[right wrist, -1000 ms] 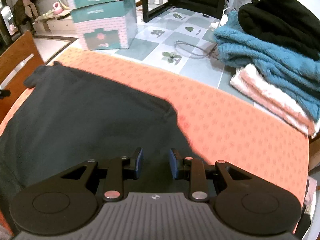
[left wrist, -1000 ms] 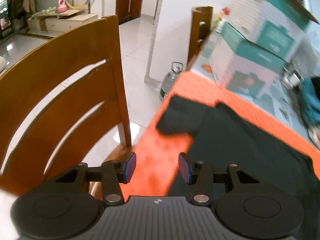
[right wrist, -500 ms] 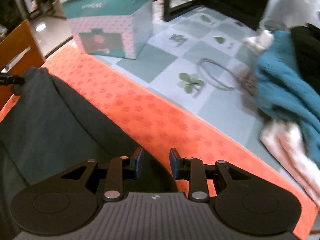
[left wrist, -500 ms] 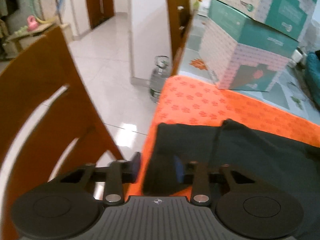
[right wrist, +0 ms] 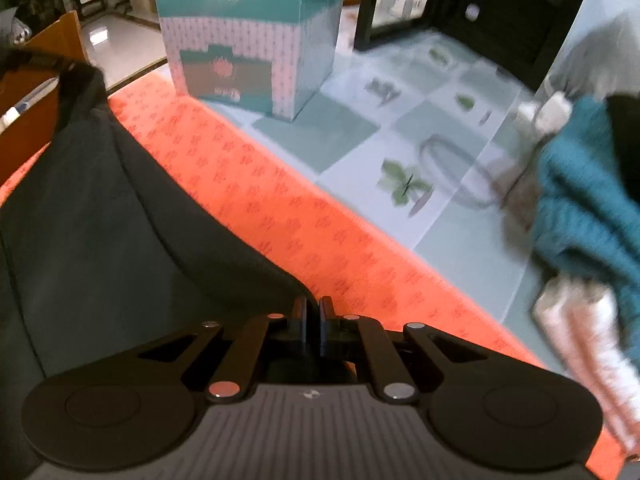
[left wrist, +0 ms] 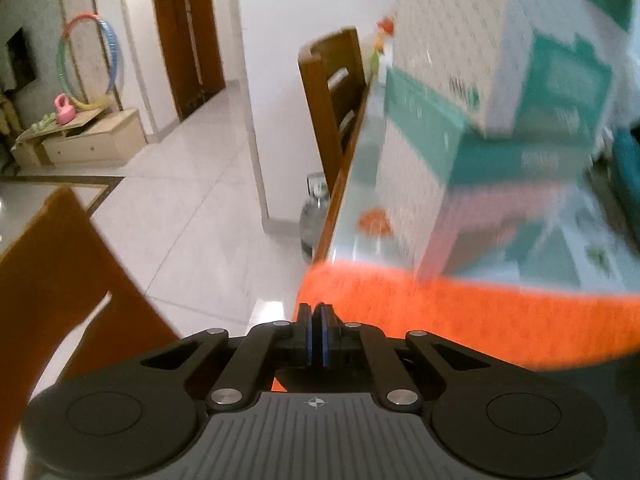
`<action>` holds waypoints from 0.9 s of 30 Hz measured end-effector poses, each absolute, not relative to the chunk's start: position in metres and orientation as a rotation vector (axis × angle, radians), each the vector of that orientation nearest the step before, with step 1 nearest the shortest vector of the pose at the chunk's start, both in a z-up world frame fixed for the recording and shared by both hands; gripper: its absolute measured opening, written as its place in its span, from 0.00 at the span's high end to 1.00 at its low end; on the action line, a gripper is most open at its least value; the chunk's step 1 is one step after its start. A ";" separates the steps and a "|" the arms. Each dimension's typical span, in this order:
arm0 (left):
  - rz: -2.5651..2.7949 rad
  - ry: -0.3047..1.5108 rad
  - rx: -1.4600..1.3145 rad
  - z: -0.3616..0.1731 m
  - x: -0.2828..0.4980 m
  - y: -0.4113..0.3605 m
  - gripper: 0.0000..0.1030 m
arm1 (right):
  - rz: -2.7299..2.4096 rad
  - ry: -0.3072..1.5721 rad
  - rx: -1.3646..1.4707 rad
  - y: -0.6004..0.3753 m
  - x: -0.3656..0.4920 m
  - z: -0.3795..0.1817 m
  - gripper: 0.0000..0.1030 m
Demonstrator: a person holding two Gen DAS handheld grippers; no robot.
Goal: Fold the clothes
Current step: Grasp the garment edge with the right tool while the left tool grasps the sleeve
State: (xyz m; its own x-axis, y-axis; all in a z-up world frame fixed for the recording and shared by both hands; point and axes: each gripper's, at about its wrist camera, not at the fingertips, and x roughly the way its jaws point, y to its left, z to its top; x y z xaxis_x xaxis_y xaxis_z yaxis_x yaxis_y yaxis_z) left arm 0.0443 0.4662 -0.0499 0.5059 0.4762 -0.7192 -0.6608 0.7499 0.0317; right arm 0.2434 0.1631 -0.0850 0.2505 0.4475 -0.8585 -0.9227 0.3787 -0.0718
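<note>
A dark grey garment (right wrist: 100, 220) lies on an orange mat (right wrist: 280, 200) on the table. My right gripper (right wrist: 314, 320) is at the garment's near right edge, its jaws closing tight with the fabric's corner pinched between the pads. In the left wrist view my left gripper (left wrist: 316, 332) is over the mat's (left wrist: 440, 312) left corner, jaws closing together on dark cloth that hangs under them. More of the garment (left wrist: 592, 392) shows at the lower right. The right wrist view shows the garment's far left sleeve (right wrist: 80, 80) lifted off the mat.
Stacked teal and white boxes (right wrist: 248, 40) stand behind the mat. A teal fleece (right wrist: 580, 200) and a pink-white towel (right wrist: 588, 340) lie at the right, with a cable loop (right wrist: 452, 172) near them. Wooden chairs (left wrist: 60, 280) (left wrist: 332, 92) and a water bottle (left wrist: 314, 212) stand left of the table.
Both grippers have gone from open to shut on the garment. The left one took the sleeve and moved it up and towards the boxes. The right one dropped to the garment's right edge.
</note>
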 end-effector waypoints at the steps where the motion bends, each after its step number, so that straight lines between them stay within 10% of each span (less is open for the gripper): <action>1: 0.705 0.748 -0.264 -0.044 0.048 0.465 0.94 | 1.015 0.839 -0.677 0.163 0.242 -0.083 0.94; 27: 0.376 0.573 -0.531 0.018 -0.108 0.341 0.94 | 0.797 0.891 -0.479 0.043 0.180 -0.031 0.73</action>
State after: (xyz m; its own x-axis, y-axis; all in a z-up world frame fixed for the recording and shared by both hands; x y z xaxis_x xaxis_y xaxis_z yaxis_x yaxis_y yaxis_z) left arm -0.1081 0.3412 0.0181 0.7797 0.1877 -0.5974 -0.4730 0.8016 -0.3656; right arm 0.1803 0.0432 -0.0315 0.3789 0.4085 -0.8304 -0.7797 0.6242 -0.0487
